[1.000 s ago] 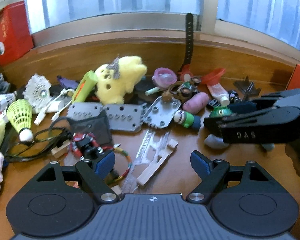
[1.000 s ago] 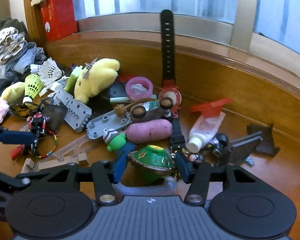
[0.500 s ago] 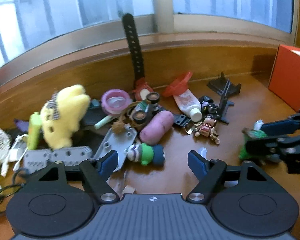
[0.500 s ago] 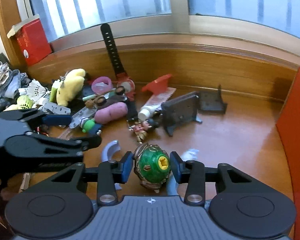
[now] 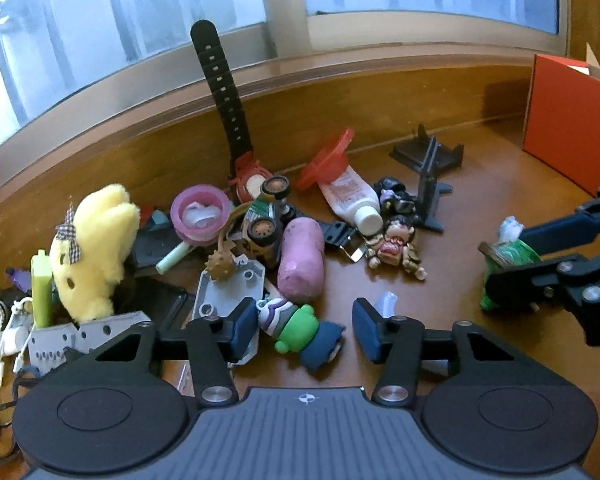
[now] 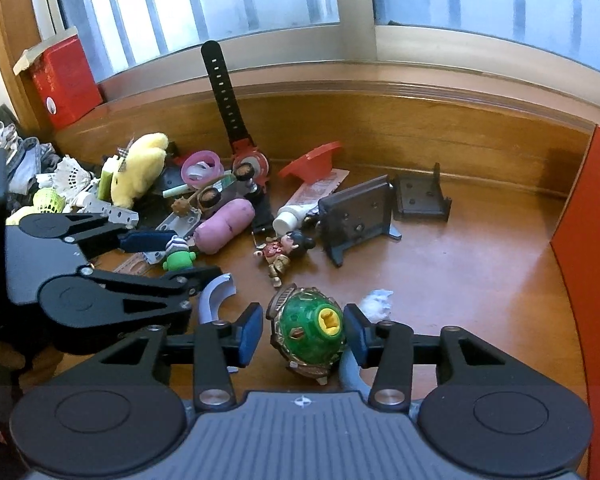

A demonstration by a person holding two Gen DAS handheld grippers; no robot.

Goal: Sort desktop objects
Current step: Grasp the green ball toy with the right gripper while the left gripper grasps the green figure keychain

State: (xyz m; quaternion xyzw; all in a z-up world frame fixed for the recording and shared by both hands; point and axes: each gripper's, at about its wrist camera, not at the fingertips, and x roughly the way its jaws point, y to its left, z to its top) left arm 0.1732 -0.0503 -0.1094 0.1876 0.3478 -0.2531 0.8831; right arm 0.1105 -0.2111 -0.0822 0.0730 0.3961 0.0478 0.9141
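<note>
Green spinning top [image 6: 309,334] sits on the bench [image 6: 460,272] between the right gripper's [image 6: 304,336] just-opening fingers, while the left gripper's [image 5: 305,330] closing fingers, not yet gripping, straddle a green-capped toy figure [image 5: 300,328] lying crosswise.

Wide window [image 6: 228,0] across the back, pale vertical stripes behind the glass. Silver window frame [image 6: 356,4] splits the panes with one upright post and runs along their lower edge. Below it, a wooden ledge [image 6: 380,92] with a glossy wooden upstand [image 6: 400,136] curving round the far side. Red box [image 6: 66,76] on the ledge in the left corner, a cream flap on top, a small round white mark on the front. Heap of clothes [image 6: 20,152] at far left, denim and patterned cloth. Bare brown desktop [image 6: 460,272], shiny, catches window light.
</note>
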